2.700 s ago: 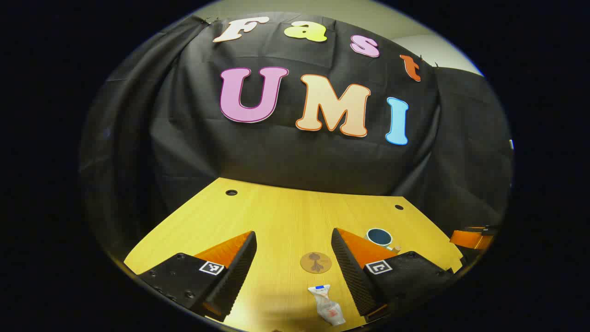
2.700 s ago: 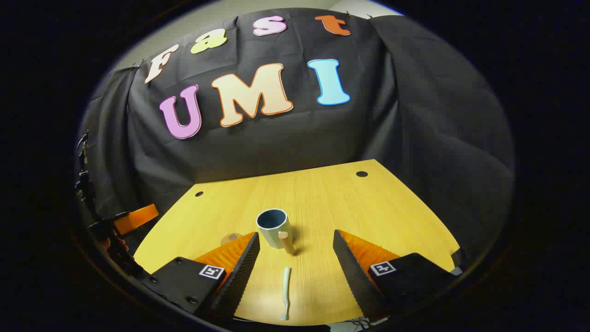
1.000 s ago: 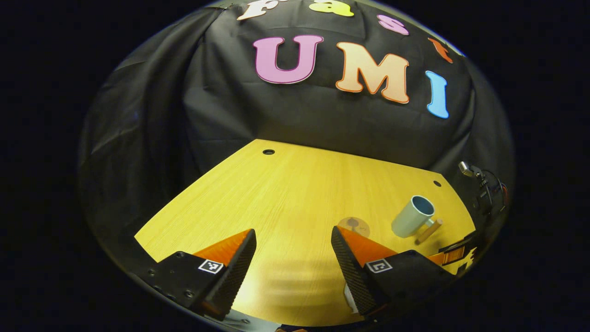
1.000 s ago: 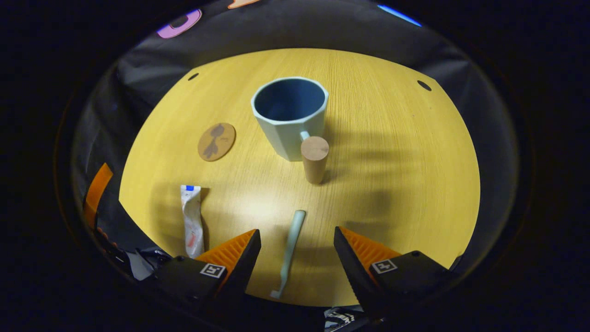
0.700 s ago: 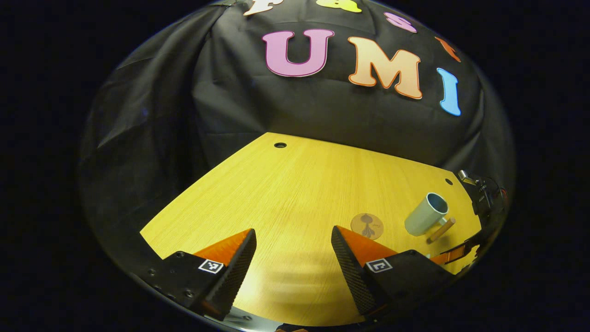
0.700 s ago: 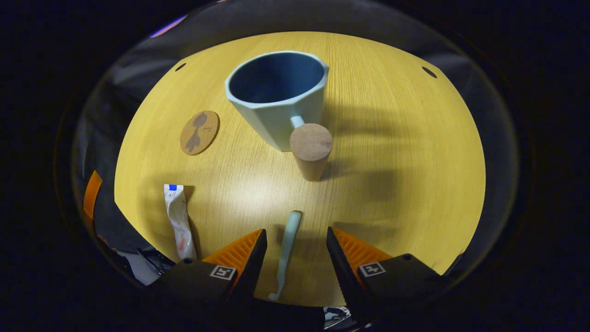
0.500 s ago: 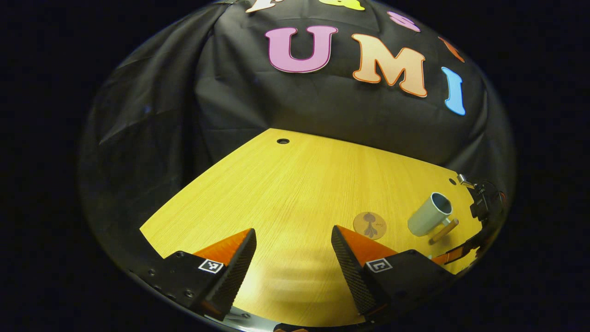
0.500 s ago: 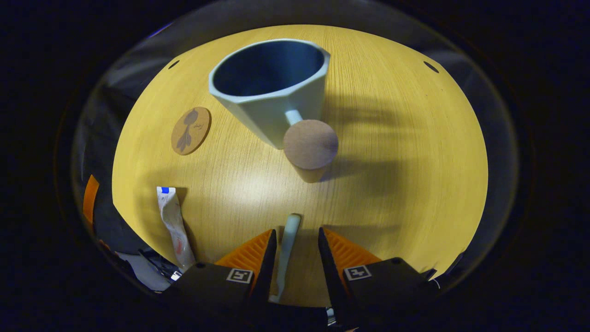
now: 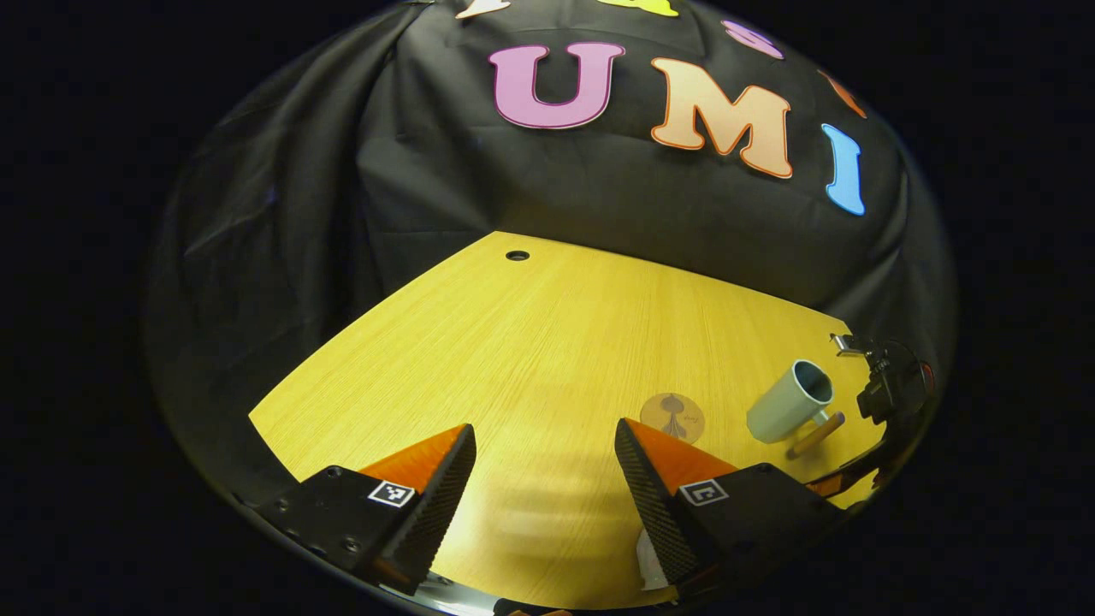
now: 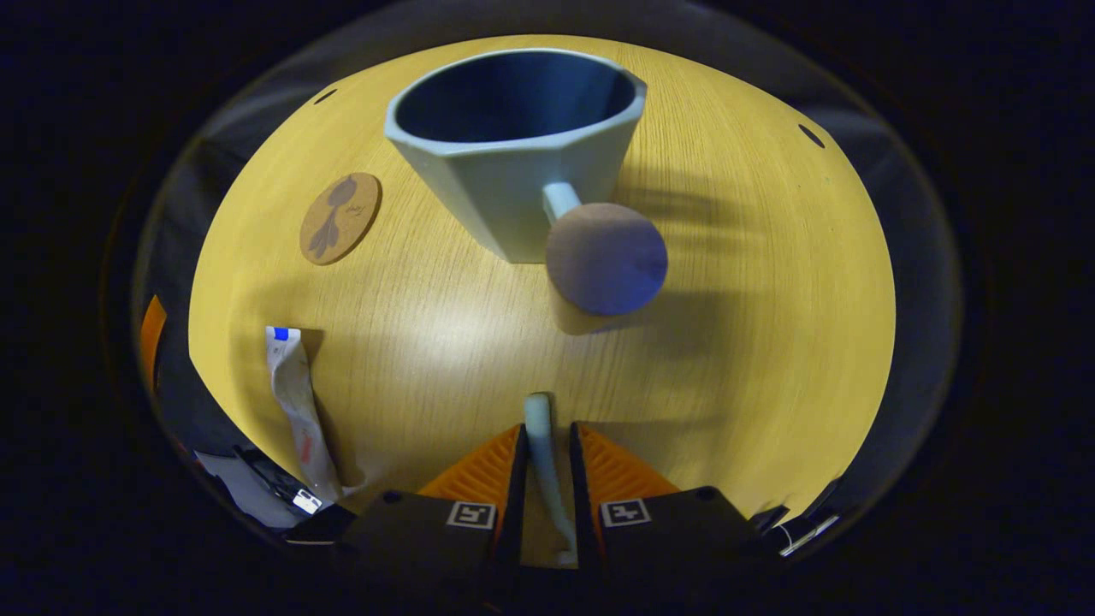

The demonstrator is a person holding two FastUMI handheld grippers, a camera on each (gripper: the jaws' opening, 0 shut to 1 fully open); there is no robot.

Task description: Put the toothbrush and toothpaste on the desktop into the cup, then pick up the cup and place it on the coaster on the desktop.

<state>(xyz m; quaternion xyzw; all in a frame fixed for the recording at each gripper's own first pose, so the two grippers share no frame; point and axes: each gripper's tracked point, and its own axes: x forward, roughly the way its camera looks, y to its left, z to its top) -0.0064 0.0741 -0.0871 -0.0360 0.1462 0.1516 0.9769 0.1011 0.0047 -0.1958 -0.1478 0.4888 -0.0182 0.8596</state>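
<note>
My right gripper has both fingers pressed on the pale green toothbrush, which lies on the wooden desktop with its handle end pointing toward the cup. The light blue cup with a round wooden handle stands upright just beyond it. A round brown coaster lies to the cup's left, and the white toothpaste tube lies near the front left edge. My left gripper is open over bare desktop, with the coaster and cup off to its right.
Black cloth walls close in the desktop at the back and sides. Small round holes sit near the far corners. A sliver of the toothpaste tube peeks out by the left gripper's right finger. The desktop's front edge runs just under both grippers.
My right gripper dropped toward the desktop, moved closer to the cup and closed its fingers onto the toothbrush. The left gripper stayed open and only shifted slightly.
</note>
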